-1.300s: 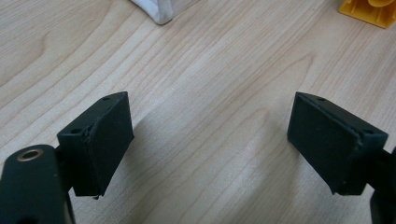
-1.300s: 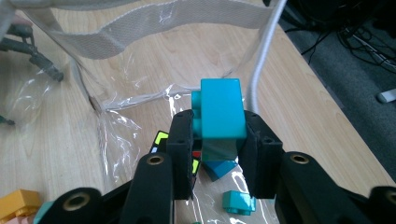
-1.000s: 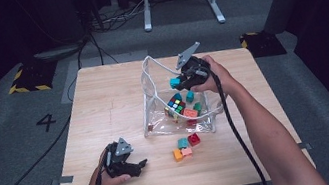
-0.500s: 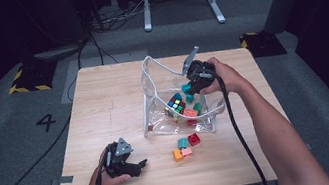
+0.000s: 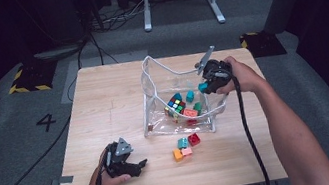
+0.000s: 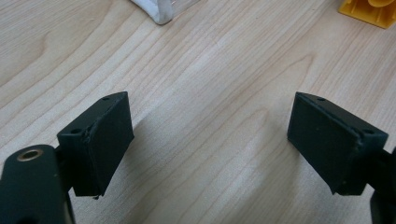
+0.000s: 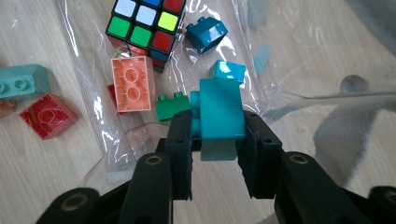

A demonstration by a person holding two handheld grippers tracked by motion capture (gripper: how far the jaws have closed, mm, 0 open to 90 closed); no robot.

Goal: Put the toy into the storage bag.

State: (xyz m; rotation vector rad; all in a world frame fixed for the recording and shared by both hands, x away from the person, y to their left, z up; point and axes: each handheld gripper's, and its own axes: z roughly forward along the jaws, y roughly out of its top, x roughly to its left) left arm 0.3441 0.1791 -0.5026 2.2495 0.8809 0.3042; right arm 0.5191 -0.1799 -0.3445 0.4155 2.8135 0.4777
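1. right gripper [image 5: 208, 86] is up over the right-hand rim of the clear bag [image 5: 150, 82], jaws pinching a teal block [image 7: 218, 115]. in the right gripper view the block sits square between the two pads, gripped on its sides.
2. what changed: a second ago that hand was further toward 12 o'clock, over the back of the bag, and half a second ago it was partway along. now it's slid toward 3 o'clock, to the right edge. block hasn't been let go in any of that.
3. my read is they're hunting for the spot to drop it in, so the drop looks close but isn't done.
4. already inside the bag: a rubik's cube [image 7: 145, 25], an orange brick [image 7: 133, 85], a small green brick [image 7: 172, 107] and a dark teal piece [image 7: 206, 35].
5. loose bricks outside, on the table [image 5: 104, 107] at about 6 o'clock from the bag: a red one [image 5: 193, 139], a teal one [image 5: 181, 143], an orange one [image 5: 178, 154]. so there's more to collect, i'd guess.
6. left gripper [image 5: 137, 166] rests low at the near left of the table, jaws spread wide over bare wood, holding nothing. it's in the same spot as a second ago.
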